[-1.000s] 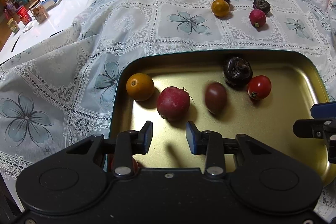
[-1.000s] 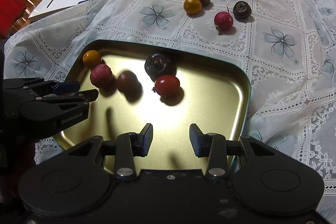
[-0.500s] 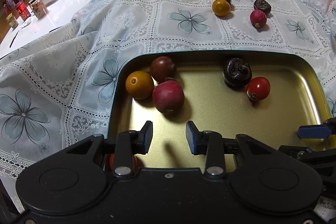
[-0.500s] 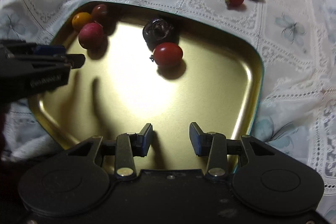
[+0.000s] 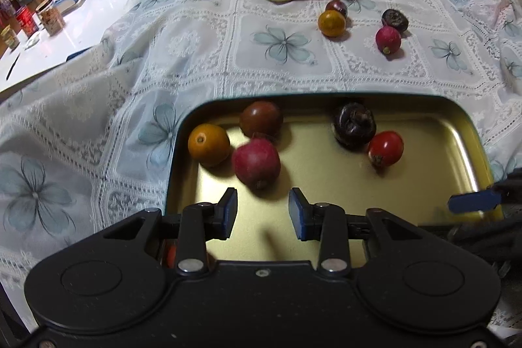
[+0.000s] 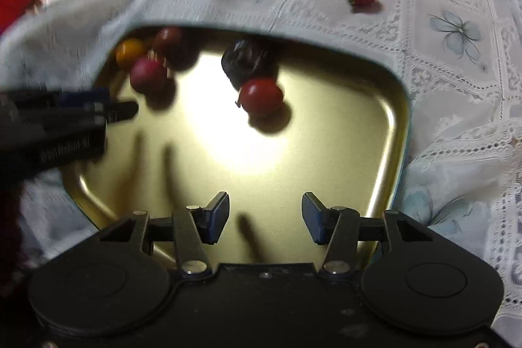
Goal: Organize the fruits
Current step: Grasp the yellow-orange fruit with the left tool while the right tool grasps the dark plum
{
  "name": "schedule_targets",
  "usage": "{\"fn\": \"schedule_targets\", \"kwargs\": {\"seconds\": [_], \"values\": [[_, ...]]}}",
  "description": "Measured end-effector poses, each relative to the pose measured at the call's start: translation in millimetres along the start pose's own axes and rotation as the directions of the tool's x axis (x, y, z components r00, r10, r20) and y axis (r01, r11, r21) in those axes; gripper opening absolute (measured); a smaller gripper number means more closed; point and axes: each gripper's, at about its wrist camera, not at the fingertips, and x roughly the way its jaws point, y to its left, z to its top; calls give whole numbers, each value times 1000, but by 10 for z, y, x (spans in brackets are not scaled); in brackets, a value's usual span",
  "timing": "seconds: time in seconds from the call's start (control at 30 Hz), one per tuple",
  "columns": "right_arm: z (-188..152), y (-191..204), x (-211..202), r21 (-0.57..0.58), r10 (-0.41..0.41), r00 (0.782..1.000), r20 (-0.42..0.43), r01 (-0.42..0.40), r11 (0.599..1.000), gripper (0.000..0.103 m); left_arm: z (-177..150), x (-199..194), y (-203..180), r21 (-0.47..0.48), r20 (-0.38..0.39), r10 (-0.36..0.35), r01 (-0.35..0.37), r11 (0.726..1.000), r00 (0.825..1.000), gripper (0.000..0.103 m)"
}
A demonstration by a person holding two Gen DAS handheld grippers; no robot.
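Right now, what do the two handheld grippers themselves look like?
Both are matte black plastic: the left gripper and right gripper have blue finger pads, silver pivot screws and round embossed discs. White lettering marks the left one's side, too blurred to read.

Left wrist view: from the near left edge of the gold tray [image 5: 463, 145], low and close, facing the table's far edge; right wrist view: from the tray's near right corner, blurred; both share the tray [image 6: 385, 106] and its fruit.
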Motion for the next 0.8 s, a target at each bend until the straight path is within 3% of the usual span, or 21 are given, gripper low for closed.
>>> {"fn": "schedule_targets", "kwargs": {"seconds": [0.1,0.33,0.5,0.63,0.8], "values": [[197,-171,-184,58,-5,998,68,1,998,52,144,-46,8,19,28,2,-2,1000,1000,45],[930,-664,-382,204,-127,967,221,82,976,53,657,-24,15,28,71,-24,22,999,997,45],[1481,-954,-276,283,-183,949,256,107,953,53,1018,150,-18,21,95,9,-11,1000,995,45],[1800,-1055,-119,289,-258,926,275,176,941,53,1266,336,-74,28,83,-26,24,999,996,45],[1980,-1206,120,313,-227,943,244,145,939,53,1449,551,-181,50,80,-44,40,998,996,45]]}}
